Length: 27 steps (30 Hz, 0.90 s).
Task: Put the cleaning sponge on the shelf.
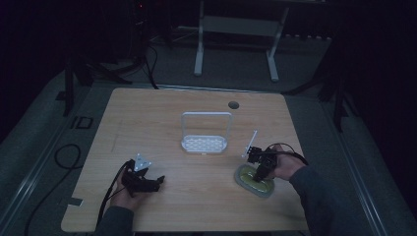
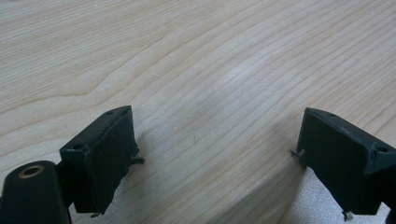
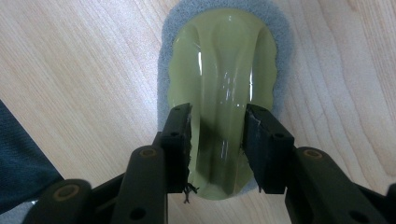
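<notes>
A yellow-green scrubber (image 1: 252, 183) with a grey pad under it lies flat on the wooden table (image 1: 196, 196) at the front right. My right gripper (image 1: 259, 173) points straight down onto it. In the right gripper view the scrubber (image 3: 224, 60) has a raised glossy ridge down its middle, and my right gripper (image 3: 218, 126) has its jaws pressed against both sides of that ridge. My left gripper (image 1: 160, 181) rests low at the front left with its jaws pointing right. In the left gripper view the left gripper (image 2: 215, 158) stands wide open over bare wood.
A white wire-framed rack (image 1: 205, 143) with a perforated base stands at the table's middle. A round cable hole (image 1: 233, 104) sits near the far edge. A white table frame (image 1: 236, 29) stands on the floor beyond.
</notes>
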### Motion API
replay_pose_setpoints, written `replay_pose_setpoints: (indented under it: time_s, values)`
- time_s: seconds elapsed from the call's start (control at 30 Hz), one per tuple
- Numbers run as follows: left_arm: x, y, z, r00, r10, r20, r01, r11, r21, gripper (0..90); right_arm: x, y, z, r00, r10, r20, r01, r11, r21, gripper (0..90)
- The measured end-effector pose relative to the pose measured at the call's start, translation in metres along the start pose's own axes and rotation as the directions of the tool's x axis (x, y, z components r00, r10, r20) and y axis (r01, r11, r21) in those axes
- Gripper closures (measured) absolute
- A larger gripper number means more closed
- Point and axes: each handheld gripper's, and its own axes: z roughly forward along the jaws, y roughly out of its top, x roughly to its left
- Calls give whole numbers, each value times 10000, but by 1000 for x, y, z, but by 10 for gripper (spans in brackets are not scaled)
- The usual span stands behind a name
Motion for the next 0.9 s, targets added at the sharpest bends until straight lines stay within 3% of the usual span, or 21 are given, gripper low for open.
replay_pose_setpoints:
  time_s: [0.23,0.37,0.9]
  values:
    - [0,0,0,10000,15,-6,-15,10000,1,118,0,3,3,9999,-138,27,137,9996,259,709]
    - [0,0,0,10000,5,-1,-5,10000,-1,118,3,4,1,9993,-332,142,328,9991,281,712]
    - [0,0,0,10000,27,-13,-27,10000,2,118,13,14,-19,9927,-859,842,898,9950,-426,713]
